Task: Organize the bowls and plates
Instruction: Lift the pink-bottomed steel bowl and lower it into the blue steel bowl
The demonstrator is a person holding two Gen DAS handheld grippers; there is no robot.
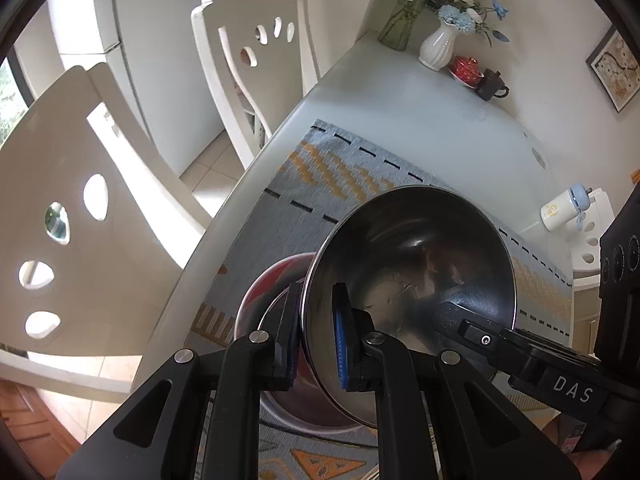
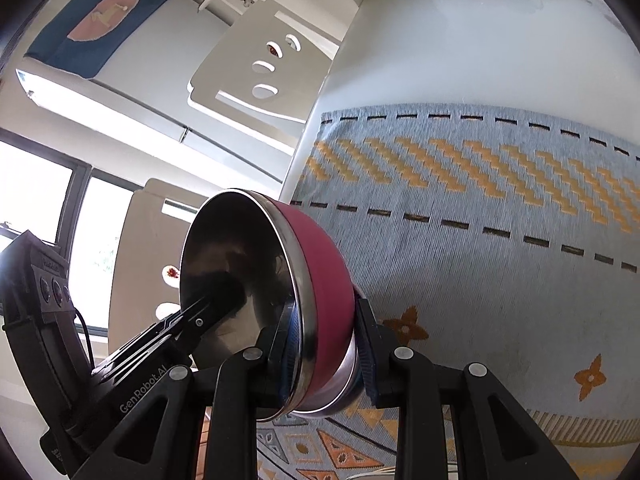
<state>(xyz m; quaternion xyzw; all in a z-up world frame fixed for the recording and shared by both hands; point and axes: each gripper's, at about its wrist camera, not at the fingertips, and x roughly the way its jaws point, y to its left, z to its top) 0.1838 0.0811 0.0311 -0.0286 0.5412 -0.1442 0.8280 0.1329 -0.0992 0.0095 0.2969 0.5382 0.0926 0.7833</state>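
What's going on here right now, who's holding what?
A person works two handheld tools over a table with a patterned mat. The left tool is clamped on the rim of a steel bowl, tilted in the air. The right tool grips the wall of a red bowl, also tilted off the mat. Neither bowl is set down or nested yet.

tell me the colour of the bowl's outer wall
Dark red, best seen in the right wrist view on the bowl.
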